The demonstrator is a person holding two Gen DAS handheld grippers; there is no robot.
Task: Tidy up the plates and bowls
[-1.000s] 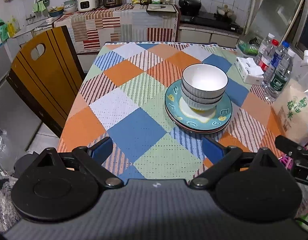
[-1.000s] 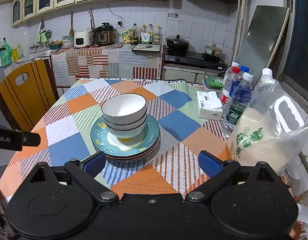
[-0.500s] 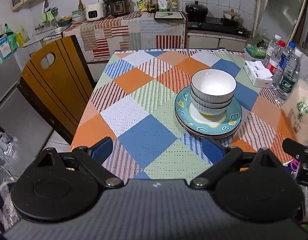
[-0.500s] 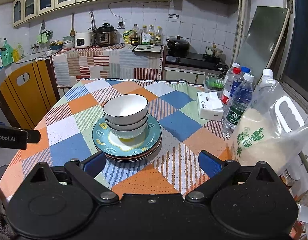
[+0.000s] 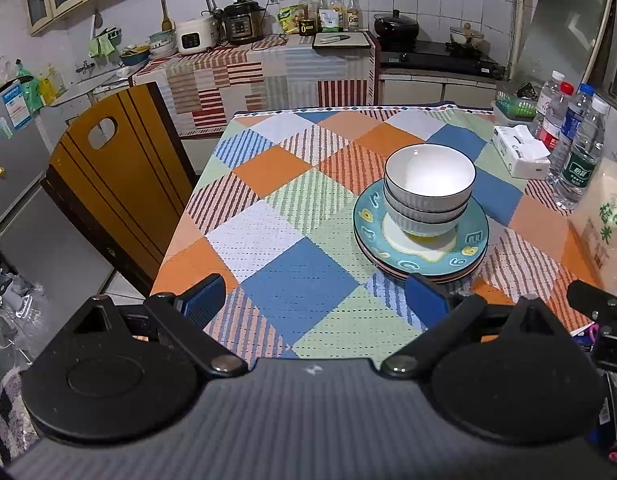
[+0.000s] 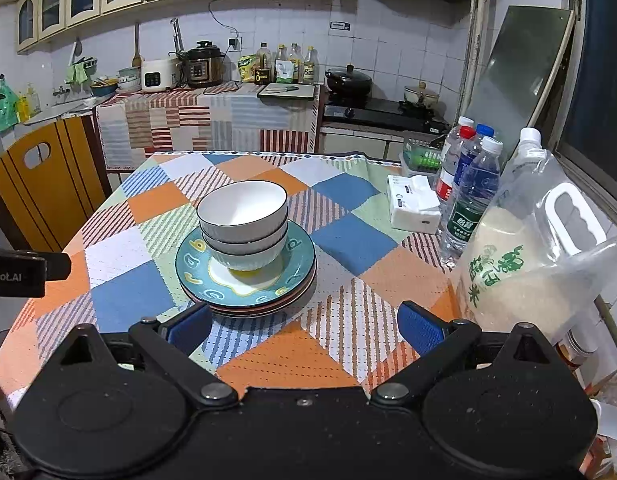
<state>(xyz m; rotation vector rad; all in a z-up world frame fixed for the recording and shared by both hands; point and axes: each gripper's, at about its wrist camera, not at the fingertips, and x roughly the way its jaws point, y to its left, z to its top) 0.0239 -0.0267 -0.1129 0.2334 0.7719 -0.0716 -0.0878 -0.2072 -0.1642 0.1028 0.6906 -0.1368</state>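
Left gripper [image 5: 314, 300] has drawn back; both seemingly wide open, holding nothing.

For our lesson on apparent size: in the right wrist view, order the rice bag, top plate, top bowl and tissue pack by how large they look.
1. Rice bag, though nearest the camera.
2. Top plate.
3. Top bowl.
4. Tissue pack, farthest.

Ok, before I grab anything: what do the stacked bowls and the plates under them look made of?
Bowls: likely glazed ceramic; glossy white inside, ribbed grey outside, thin dark rim.
Plates: probably glazed ceramic too; the top one is shiny teal with printed letters, and pinkish edges show on those beneath.
Both look hard and slick.
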